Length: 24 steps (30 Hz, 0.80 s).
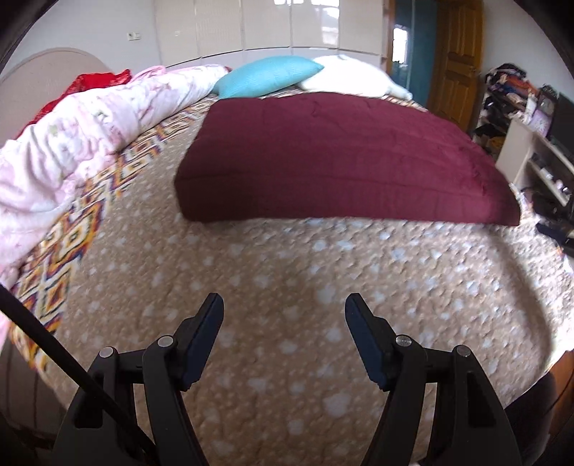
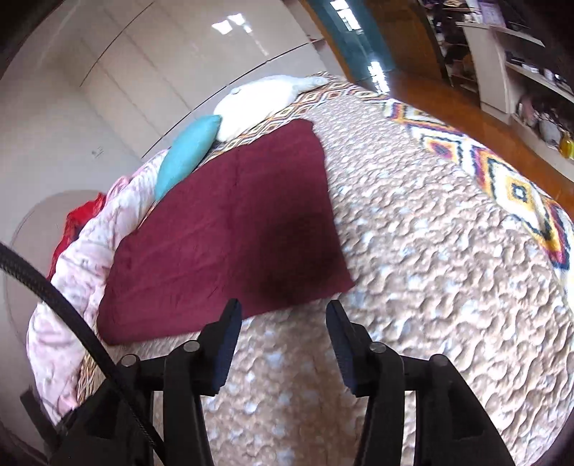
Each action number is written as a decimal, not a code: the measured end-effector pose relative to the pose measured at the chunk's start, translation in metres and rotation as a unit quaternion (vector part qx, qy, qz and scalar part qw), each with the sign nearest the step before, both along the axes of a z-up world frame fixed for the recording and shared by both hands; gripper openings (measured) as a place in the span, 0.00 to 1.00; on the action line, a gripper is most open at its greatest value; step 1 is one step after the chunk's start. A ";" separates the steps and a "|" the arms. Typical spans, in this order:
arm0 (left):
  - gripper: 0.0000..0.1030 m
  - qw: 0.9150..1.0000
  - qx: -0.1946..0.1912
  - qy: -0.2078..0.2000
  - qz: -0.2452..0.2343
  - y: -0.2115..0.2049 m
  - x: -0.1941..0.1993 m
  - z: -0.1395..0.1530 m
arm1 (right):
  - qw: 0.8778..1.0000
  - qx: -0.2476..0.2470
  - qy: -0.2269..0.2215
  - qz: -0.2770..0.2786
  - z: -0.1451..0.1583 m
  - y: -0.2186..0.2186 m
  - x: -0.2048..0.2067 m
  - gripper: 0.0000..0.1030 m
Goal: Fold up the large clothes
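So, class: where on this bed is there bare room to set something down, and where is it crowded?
Free: the spotted bedspread between the maroon folded blanket and the near edge, under both open hand-held grippers. Crowded: the far side, with the pink quilt, teal pillow and white pillow.

Both wrist views hover near the bedspread (image 1: 287, 286), facing the wardrobe (image 1: 251, 25); right view rolled; both share the maroon quilt (image 2: 229, 229).
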<state>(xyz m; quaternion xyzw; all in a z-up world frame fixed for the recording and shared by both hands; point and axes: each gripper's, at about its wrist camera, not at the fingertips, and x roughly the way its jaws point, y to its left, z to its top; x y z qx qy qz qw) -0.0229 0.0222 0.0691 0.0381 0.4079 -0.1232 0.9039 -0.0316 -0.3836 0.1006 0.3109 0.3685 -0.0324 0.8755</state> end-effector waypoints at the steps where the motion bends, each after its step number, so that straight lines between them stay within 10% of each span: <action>1: 0.67 1.000 -0.010 0.005 0.003 0.001 0.007 0.000 | 1.000 0.005 0.003 0.005 -0.003 0.003 0.004 0.59; 8: 0.67 0.994 -0.107 0.014 0.034 0.042 0.062 0.013 | 0.996 0.091 -0.008 0.006 -0.023 0.014 0.034 0.61; 13: 0.76 0.988 -0.140 -0.006 0.058 0.093 0.111 0.037 | 0.996 0.055 -0.029 -0.057 -0.002 -0.033 0.034 0.73; 24: 0.76 0.965 -0.230 0.127 -0.012 0.100 0.274 -0.011 | 0.995 0.093 0.040 -0.021 -0.031 -0.086 0.154 0.88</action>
